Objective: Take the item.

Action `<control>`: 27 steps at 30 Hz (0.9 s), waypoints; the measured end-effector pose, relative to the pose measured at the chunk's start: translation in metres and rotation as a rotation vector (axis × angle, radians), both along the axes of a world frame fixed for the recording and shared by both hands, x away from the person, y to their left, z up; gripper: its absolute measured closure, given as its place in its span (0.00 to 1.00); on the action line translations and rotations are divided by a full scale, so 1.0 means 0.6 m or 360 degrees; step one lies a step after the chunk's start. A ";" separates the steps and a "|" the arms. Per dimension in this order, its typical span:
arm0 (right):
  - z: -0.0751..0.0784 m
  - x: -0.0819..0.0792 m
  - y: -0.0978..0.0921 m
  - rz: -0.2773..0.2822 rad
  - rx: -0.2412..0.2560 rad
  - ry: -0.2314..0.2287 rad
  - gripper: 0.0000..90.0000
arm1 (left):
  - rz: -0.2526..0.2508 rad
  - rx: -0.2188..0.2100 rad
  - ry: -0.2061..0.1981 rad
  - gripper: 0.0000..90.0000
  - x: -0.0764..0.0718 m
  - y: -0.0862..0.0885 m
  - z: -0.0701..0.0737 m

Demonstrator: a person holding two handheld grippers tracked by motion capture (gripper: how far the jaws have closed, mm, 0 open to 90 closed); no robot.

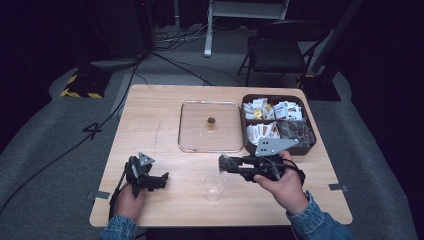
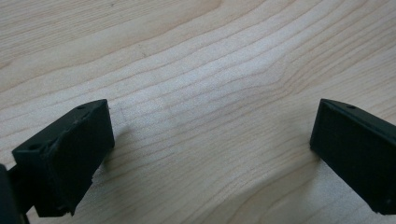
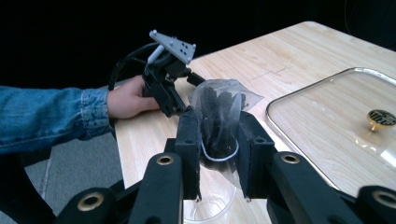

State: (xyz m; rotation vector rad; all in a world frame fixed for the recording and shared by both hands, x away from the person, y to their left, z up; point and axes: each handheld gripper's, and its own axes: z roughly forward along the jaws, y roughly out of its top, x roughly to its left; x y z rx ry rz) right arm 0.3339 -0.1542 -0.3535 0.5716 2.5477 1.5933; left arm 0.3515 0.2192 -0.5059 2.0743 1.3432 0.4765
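The right gripper [image 3: 218,154] is clamping a small clear plastic bag of dark contents [image 3: 220,116] just above a clear plastic cup [image 1: 214,187] on the light wooden counter [image 1: 160,125]. The left gripper [image 1: 159,181] is resting on the counter, jaws spread wide and holding nothing.

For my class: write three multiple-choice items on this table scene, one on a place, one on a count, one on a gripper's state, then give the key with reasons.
1. Where does the clear cup stand?
A. inside the box
B. on the table near the front edge
C. on the glass lid

2. How many knobs are on the glass lid?
A. one
B. two
C. three

3. What is the right gripper doing?
A. open
B. shut on nothing
C. shut on a clear bag of dark bits

Key: 1 B, bare wood surrounds it. 2 A, a single brass knob. 3 C, the bag sits pinched between its jaws.
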 end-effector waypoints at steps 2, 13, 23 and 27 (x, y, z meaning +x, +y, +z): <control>-0.006 -0.001 0.004 0.0006 -0.0024 0.0002 0.82 | -0.0001 0.0000 0.0001 0.00 0.000 0.000 0.000; -0.047 -0.009 0.037 0.0065 -0.0198 -0.0046 0.82 | 0.0000 0.0001 0.0000 0.00 0.000 0.000 0.000; -0.083 -0.008 0.057 0.0105 -0.0277 0.0017 0.82 | -0.0001 -0.0001 -0.0001 0.00 0.000 0.000 0.000; -0.093 -0.008 0.062 0.0113 -0.0305 0.0026 0.82 | -0.0002 -0.0001 0.0000 0.00 0.000 0.000 0.000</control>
